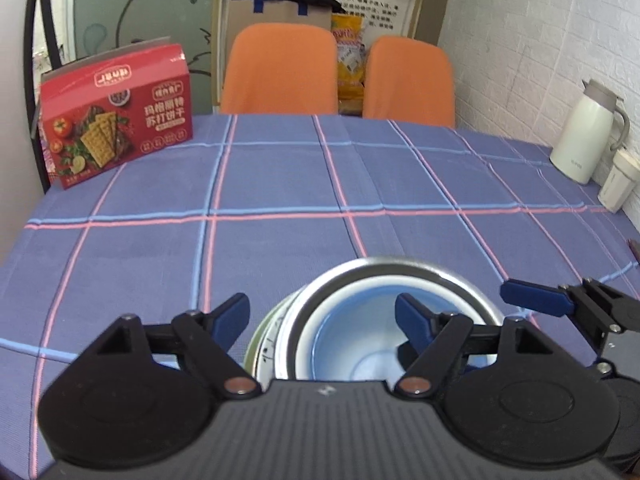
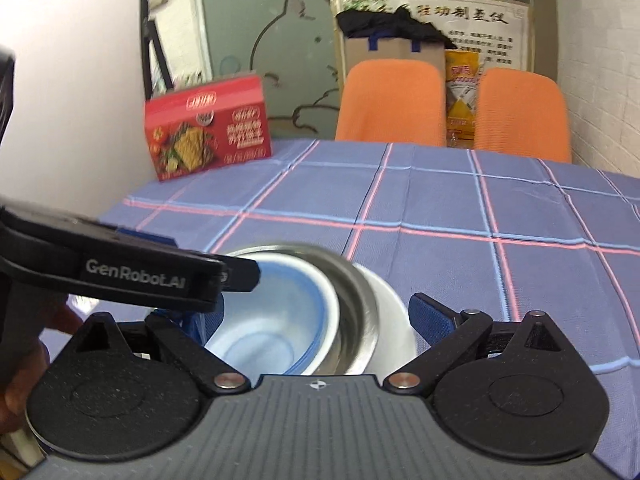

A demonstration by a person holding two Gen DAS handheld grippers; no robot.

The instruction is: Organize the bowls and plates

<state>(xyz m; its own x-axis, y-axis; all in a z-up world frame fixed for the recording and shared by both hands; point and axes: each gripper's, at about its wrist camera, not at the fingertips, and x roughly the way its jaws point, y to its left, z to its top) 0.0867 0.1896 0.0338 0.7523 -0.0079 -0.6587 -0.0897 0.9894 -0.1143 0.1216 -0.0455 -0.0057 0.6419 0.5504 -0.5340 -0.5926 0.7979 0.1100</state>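
A blue plaid tablecloth [image 1: 280, 184] is covering the table. Nested bowls are sitting directly below both claws: a steel bowl [image 1: 384, 272] holding a blue-rimmed white bowl [image 1: 360, 344]. The left claw [image 1: 322, 320] is hovering released, fingers straddling them. The right claw [image 2: 316, 320] is likewise hanging released over the stack.
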